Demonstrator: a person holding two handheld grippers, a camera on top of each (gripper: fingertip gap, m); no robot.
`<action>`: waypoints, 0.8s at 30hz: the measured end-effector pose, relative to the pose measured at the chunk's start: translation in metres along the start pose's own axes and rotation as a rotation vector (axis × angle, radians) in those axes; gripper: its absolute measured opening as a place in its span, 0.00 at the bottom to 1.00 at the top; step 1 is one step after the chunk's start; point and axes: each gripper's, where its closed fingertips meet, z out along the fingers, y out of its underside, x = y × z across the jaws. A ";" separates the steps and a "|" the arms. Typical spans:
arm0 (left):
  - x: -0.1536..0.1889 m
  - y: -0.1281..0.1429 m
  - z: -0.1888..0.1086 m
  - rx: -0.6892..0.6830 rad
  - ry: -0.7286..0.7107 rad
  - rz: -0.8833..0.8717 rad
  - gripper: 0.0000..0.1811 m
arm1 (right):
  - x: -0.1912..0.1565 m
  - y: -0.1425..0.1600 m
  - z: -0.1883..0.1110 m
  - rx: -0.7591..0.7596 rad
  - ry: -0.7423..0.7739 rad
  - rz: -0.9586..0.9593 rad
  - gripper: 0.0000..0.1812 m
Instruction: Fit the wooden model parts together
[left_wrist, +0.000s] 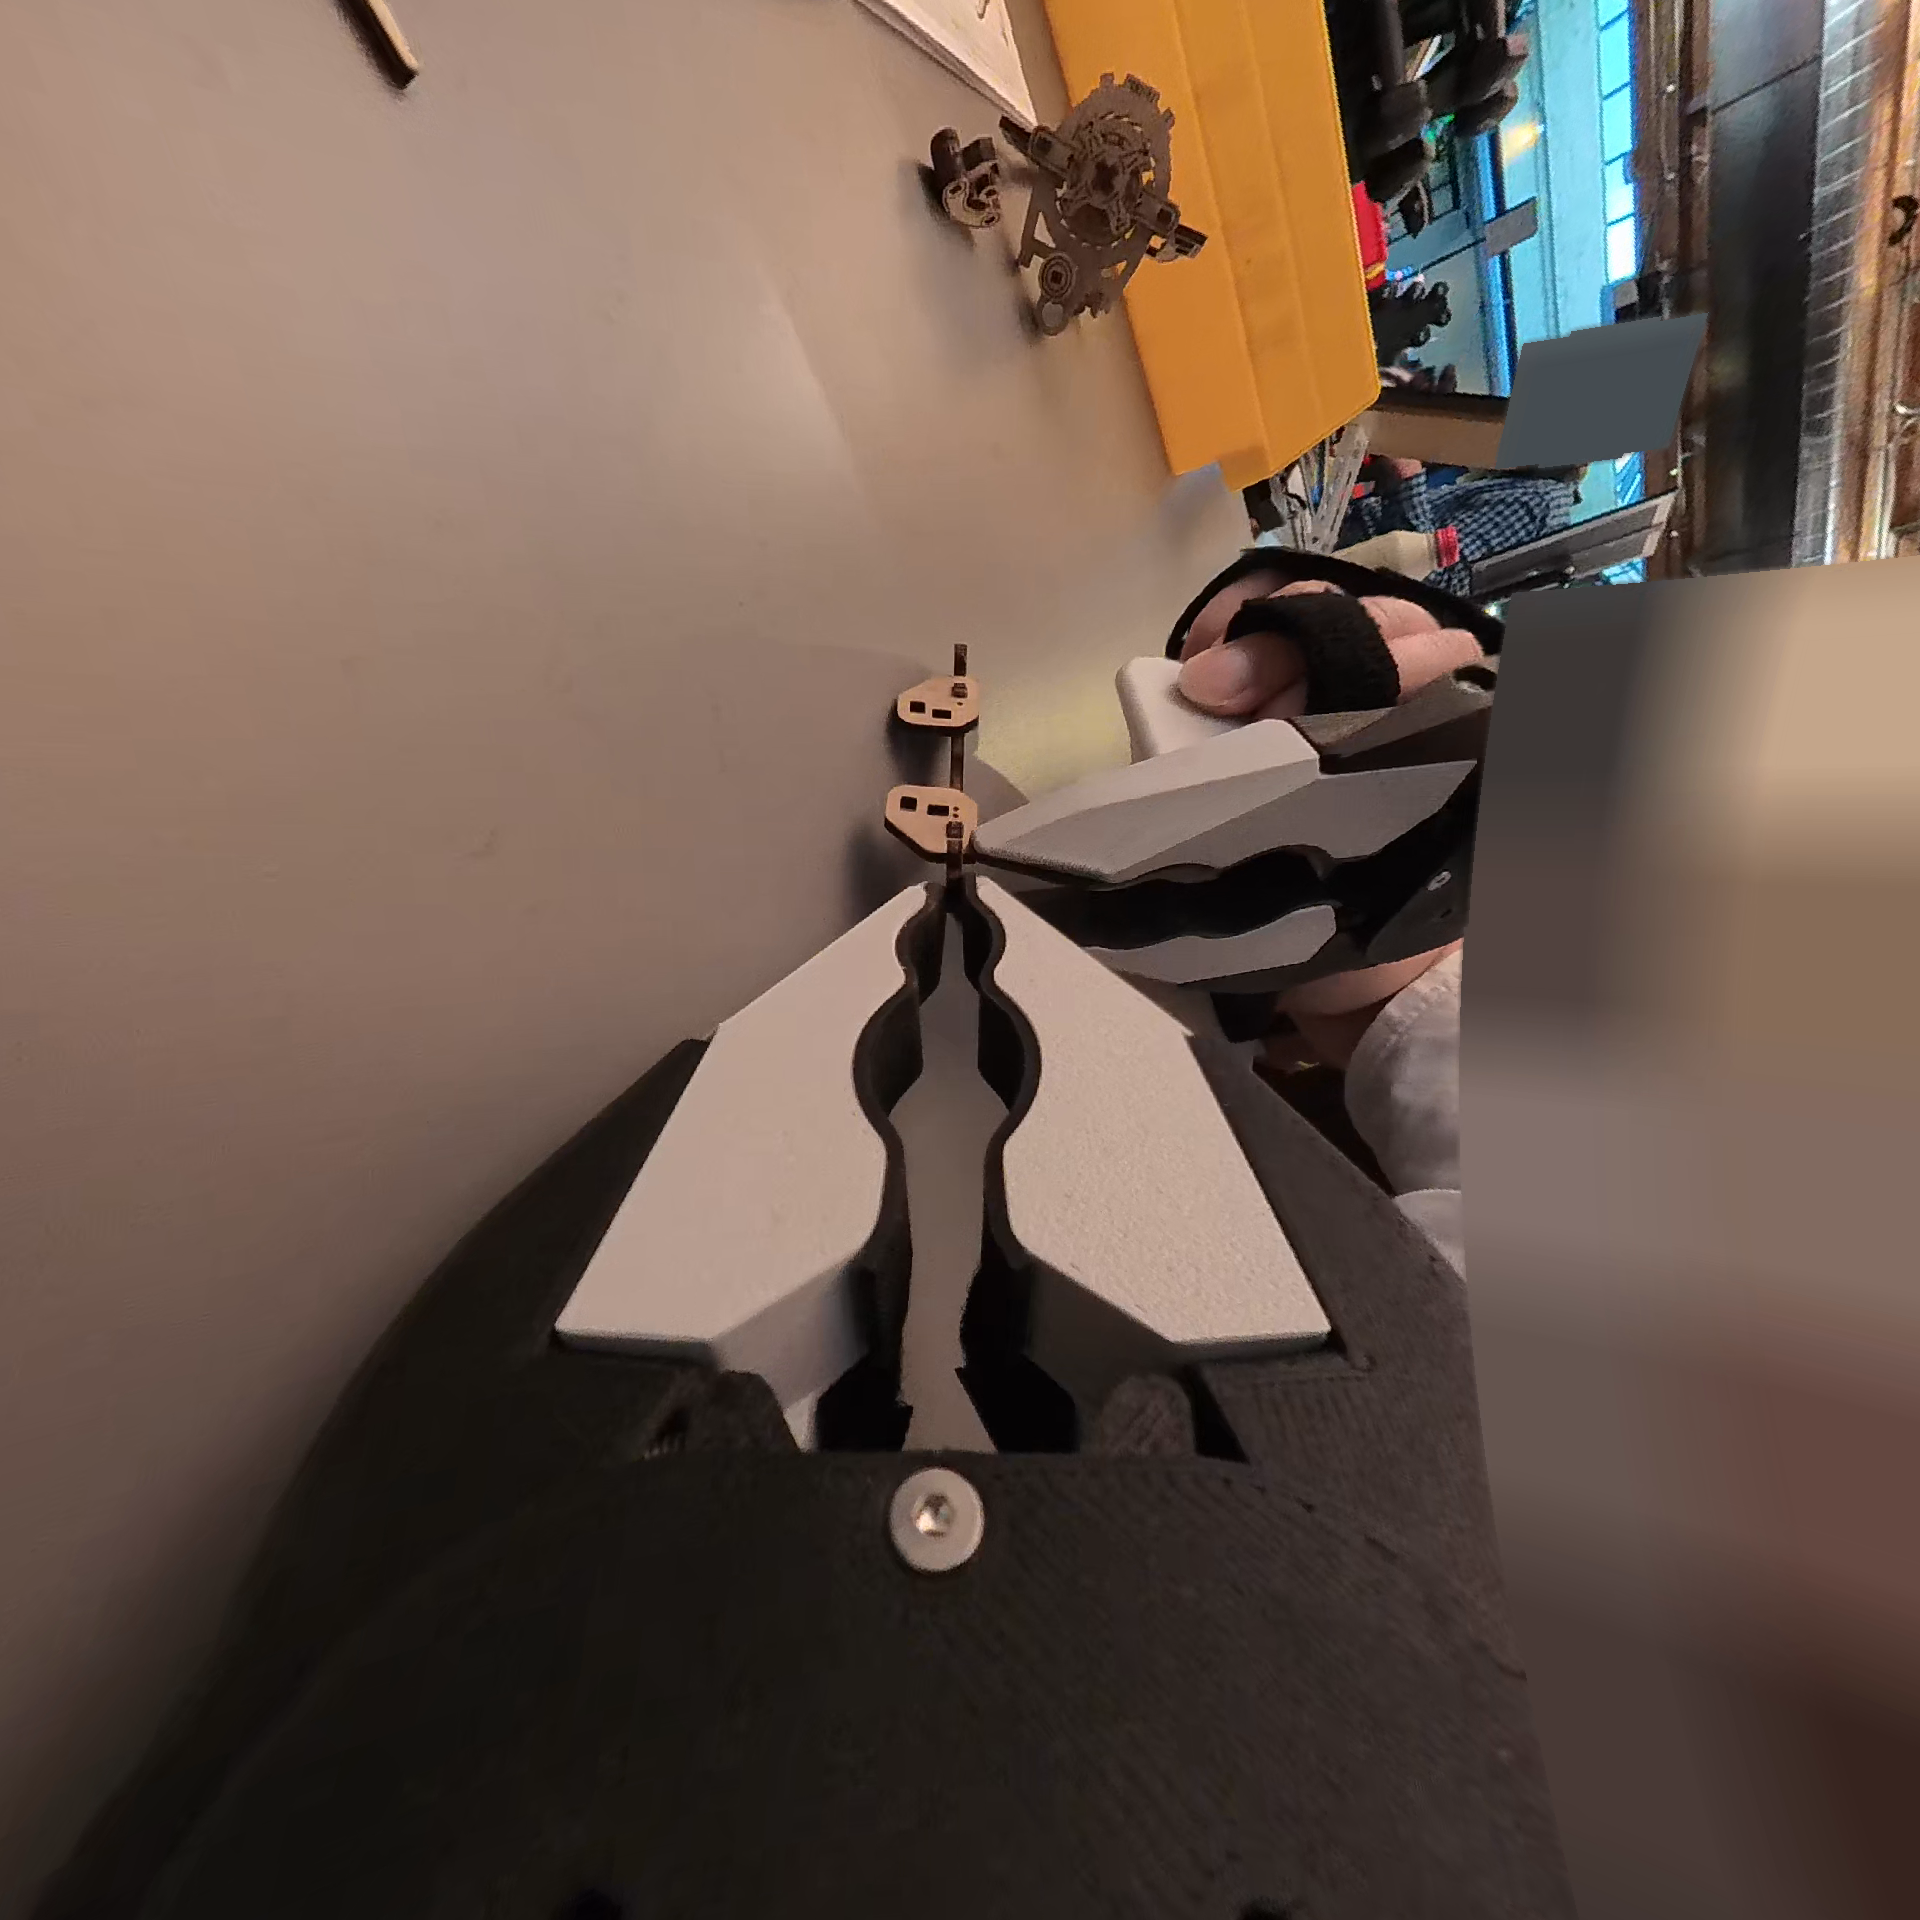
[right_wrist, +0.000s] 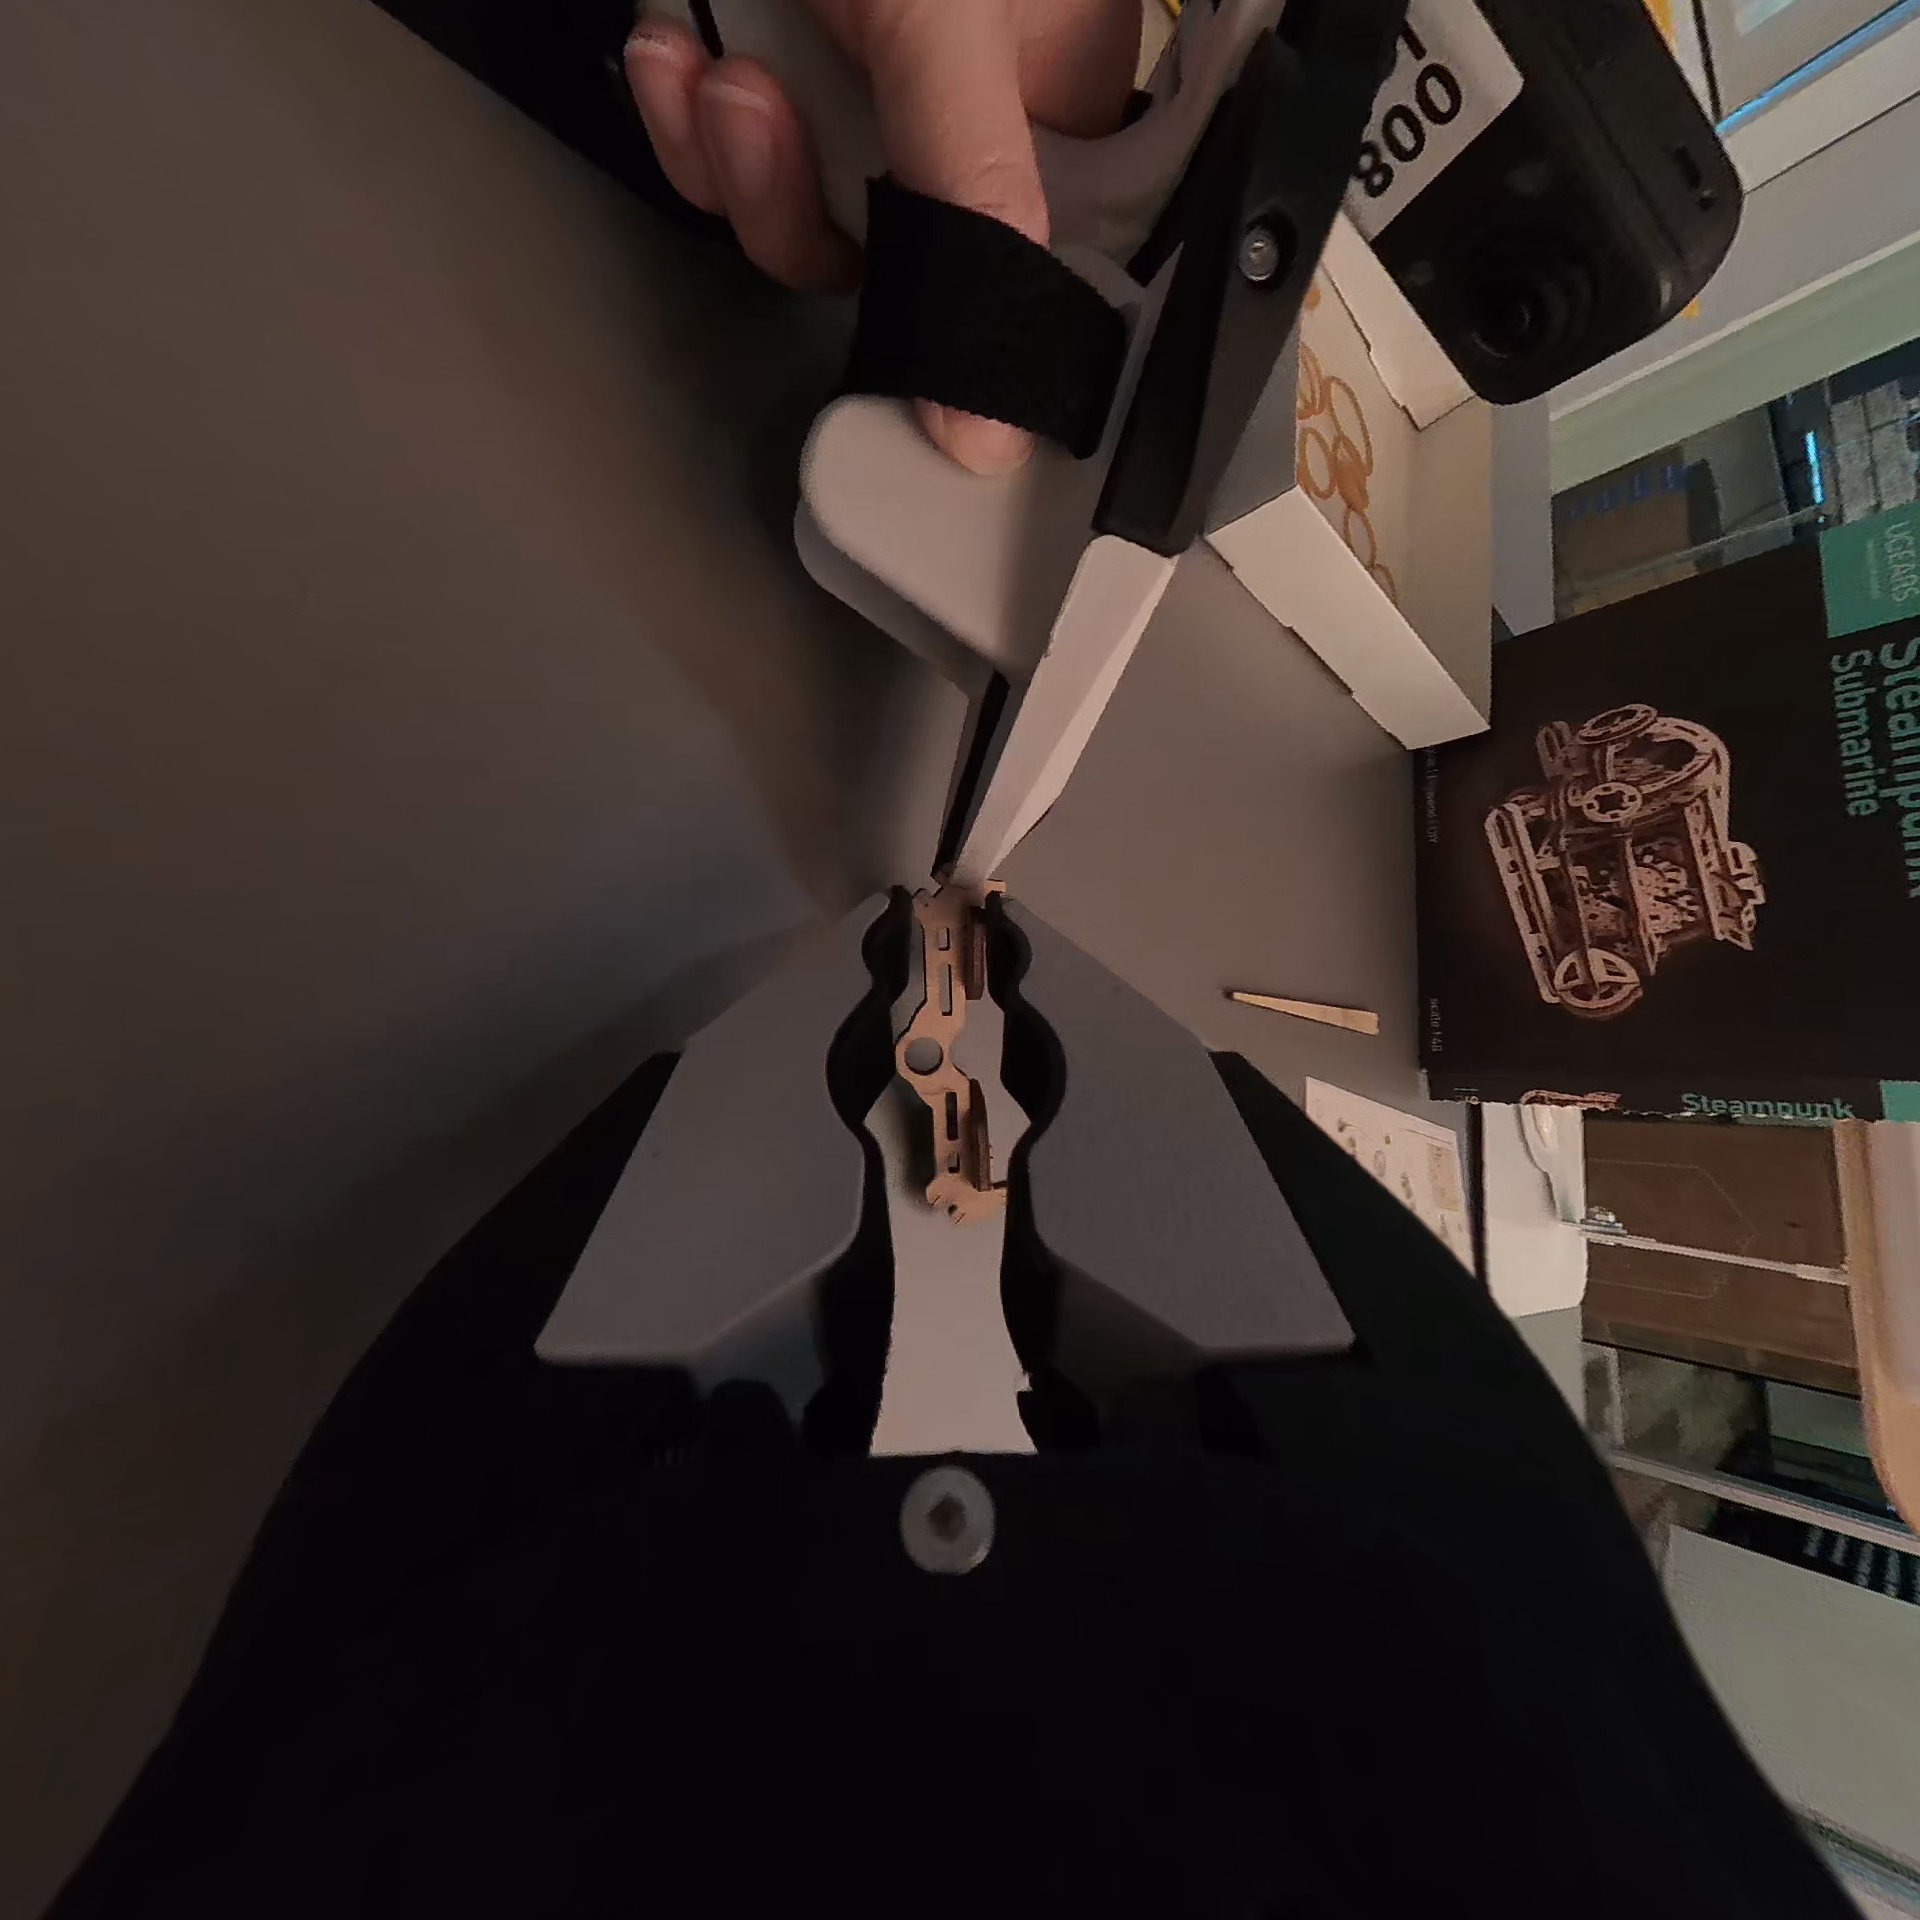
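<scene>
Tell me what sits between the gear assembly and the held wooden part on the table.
Bare grey table only, seen in the left wrist view, between the gear assembly and the held part.

Both grippers meet tip to tip over the grey table (left_wrist: 416, 727); bare surface lies open beside them. Gear assembly (left_wrist: 1101, 208) and yellow bin (left_wrist: 1247, 260) stand well apart; white box (right_wrist: 1340, 582) crowds the left gripper (right_wrist: 961, 873).

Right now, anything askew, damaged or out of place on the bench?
Nothing stands out. Both grippers pinch the small wooden assembly between their tips, left gripper, right gripper. The gear assembly and a small wooden part sit beside the yellow bin; a loose wooden stick lies flat.
</scene>
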 end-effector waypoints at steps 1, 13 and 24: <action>0.000 0.000 0.000 0.000 0.000 0.005 0.00 | 0.000 0.000 0.000 0.002 -0.004 0.006 0.07; 0.004 0.001 0.000 -0.005 0.024 0.012 0.00 | -0.001 0.001 -0.002 0.013 -0.005 -0.015 0.07; 0.006 -0.004 -0.003 0.033 0.047 0.000 0.00 | 0.005 0.000 -0.001 0.010 0.048 -0.039 0.06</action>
